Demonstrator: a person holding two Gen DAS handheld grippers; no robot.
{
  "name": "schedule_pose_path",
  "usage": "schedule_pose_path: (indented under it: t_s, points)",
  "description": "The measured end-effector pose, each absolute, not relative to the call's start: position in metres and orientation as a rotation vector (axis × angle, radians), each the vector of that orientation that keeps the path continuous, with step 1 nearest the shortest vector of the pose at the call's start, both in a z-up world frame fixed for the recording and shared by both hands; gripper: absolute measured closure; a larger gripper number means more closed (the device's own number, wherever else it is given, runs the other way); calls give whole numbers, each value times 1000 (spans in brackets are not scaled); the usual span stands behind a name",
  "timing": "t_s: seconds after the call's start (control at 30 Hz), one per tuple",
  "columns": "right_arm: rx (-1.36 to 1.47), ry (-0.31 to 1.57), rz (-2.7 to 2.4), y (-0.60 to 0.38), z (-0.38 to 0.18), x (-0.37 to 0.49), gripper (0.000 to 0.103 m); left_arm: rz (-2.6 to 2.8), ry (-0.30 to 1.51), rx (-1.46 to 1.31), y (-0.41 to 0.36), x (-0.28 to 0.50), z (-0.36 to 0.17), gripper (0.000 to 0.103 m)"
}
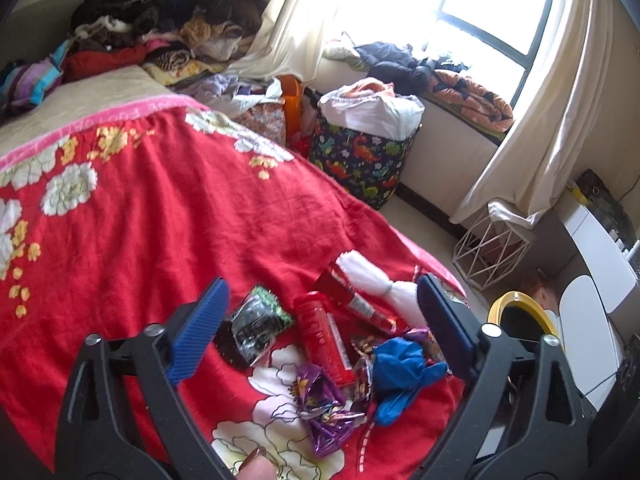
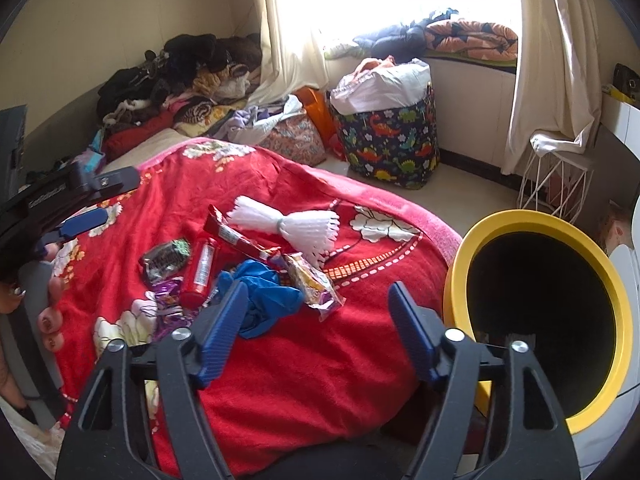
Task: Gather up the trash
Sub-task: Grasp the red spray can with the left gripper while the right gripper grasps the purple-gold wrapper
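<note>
left tongs (image 1: 320, 316): wide, holding nothing, above trash pile | right tongs (image 2: 316, 308): wide, holding nothing, near blue glove (image 2: 266, 294) | trash pile (image 1: 332, 344): on red blanket (image 1: 160, 220), near bed corner | yellow-rimmed bin (image 2: 560, 240): right of bed

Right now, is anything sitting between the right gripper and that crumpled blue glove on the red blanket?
Nothing visible blocks it. The right gripper is open over bare red blanket, and the blue glove lies just ahead beside its left finger. A yellow snack wrapper lies close against the glove's right side, not in the path.
</note>
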State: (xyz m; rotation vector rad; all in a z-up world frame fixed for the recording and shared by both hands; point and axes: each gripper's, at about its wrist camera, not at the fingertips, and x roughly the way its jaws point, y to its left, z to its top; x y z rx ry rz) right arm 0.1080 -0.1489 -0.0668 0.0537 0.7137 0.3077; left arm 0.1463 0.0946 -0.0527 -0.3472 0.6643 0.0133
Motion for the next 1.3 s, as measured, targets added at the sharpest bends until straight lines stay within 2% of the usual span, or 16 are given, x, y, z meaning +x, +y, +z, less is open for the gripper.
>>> schedule_pose_path:
  t_s: [0.13, 0.33, 0.43, 0.93, 1.03, 1.1, 1.17, 1.23, 1.3]
  points:
    - [22, 736, 301, -147, -74, 120, 46, -12, 715, -367, 94, 151, -64, 43]
    - [19, 779, 290, -149, -87, 140, 52, -69, 798, -401, 87, 162, -85, 62]
    - [3, 806, 284, -148, -95, 148, 54, -93, 834, -418, 81, 170, -93, 65]
    - [-49, 901, 337, -128, -129, 173, 54, -21, 1000, -461, 81, 198, -134, 65]
    - [-41, 919, 363, -126, -133, 175, 66, -10, 1022, -468, 82, 198, -141, 65]
    - [-37, 916, 392, -125, -133, 175, 82, -7, 1022, -464, 81, 200, -143, 65]
    - [-35, 907, 407, -123, -131, 174, 84, -6, 1025, -462, 81, 200, -144, 66]
    - [-20, 898, 408, -125, -129, 172, 85, -4, 1038, -448, 80, 202, -146, 75]
    - [-6, 888, 398, -127, -126, 170, 86, -1, 1042, -441, 79, 203, -146, 75]
